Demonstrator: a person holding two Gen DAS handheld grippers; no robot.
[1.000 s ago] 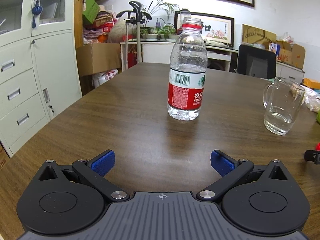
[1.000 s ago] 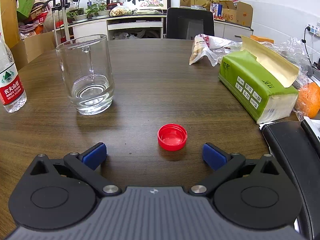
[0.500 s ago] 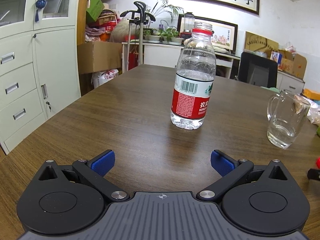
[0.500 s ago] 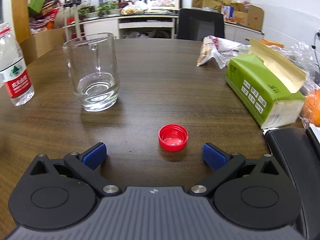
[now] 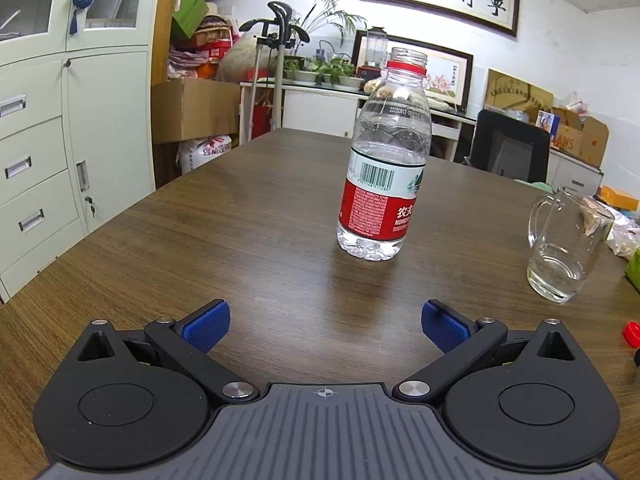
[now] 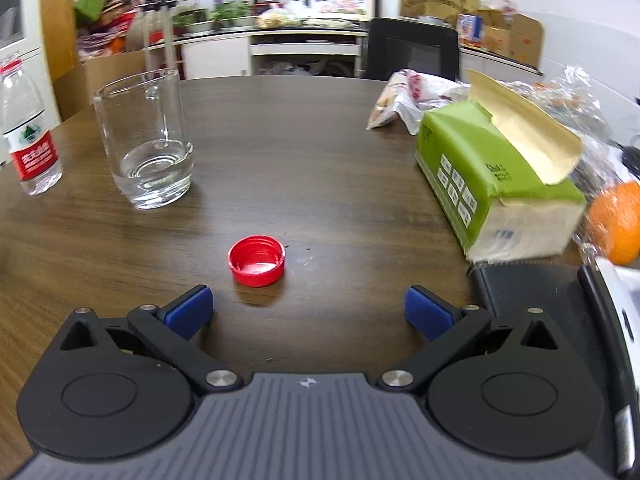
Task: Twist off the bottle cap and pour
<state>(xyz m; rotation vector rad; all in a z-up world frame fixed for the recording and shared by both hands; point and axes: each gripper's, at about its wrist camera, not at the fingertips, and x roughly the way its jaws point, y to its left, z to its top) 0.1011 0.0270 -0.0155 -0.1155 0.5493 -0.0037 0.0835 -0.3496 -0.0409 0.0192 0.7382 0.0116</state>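
Note:
An uncapped clear water bottle with a red label stands upright on the wooden table, part full; it also shows far left in the right wrist view. A glass mug with a little water stands to its right, also seen in the right wrist view. The red cap lies open side up on the table, also at the right edge of the left wrist view. My left gripper is open and empty, short of the bottle. My right gripper is open and empty, just behind and right of the cap.
A green tissue pack lies at the right, with plastic bags behind it and an orange at the far right. A dark notebook lies at the near right. A black chair stands at the far edge. White cabinets line the left.
Both grippers have drawn back from the table objects. The right gripper has also swung right, so the cap now sits left of its centre. Bottle, mug and cap have not moved.

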